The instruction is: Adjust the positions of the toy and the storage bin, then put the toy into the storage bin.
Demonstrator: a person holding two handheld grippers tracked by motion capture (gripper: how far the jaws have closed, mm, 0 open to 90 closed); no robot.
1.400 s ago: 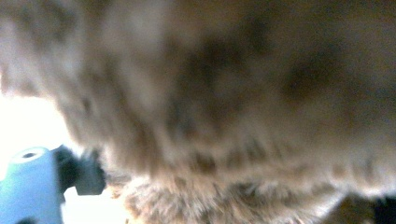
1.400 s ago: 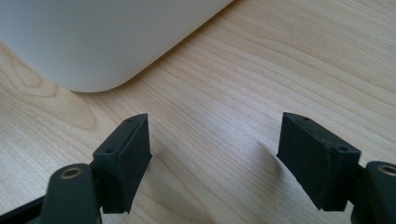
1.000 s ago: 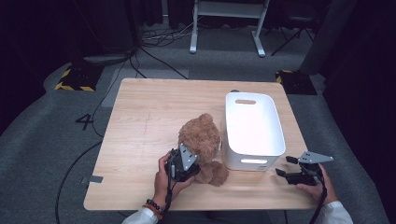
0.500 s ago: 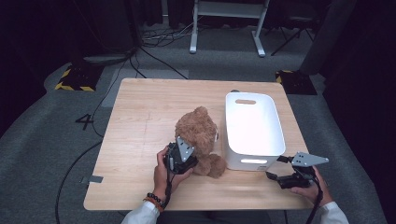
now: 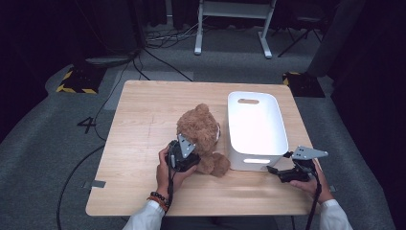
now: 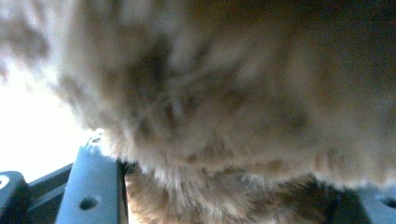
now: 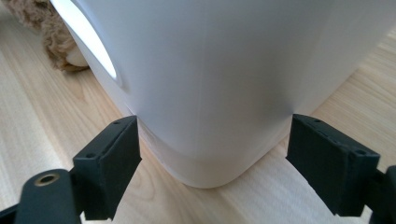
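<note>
A brown teddy bear (image 5: 200,129) sits on the wooden table (image 5: 139,124), just left of a white bin (image 5: 253,163). My left gripper (image 5: 191,154) is shut on the bear's lower side. In the left gripper view the bear's fur (image 6: 224,116) is pressed between the jaws. My right gripper (image 5: 275,171) hovers low at the bin's near right corner. Its jaws have just been opening. In the right gripper view that gripper (image 7: 222,158) is open, and the bin's rounded corner (image 7: 210,70) stands between the pads without touching them.
The bin has handle cut-outs at its far end (image 5: 248,101) and near end (image 5: 256,160). Around the table lie grey carpet and cables (image 5: 158,52). A white frame's legs (image 5: 230,28) stand behind the table.
The right gripper has moved left to the bin's near corner and its jaws have spread. The left gripper and the bear have shifted slightly left and away.
</note>
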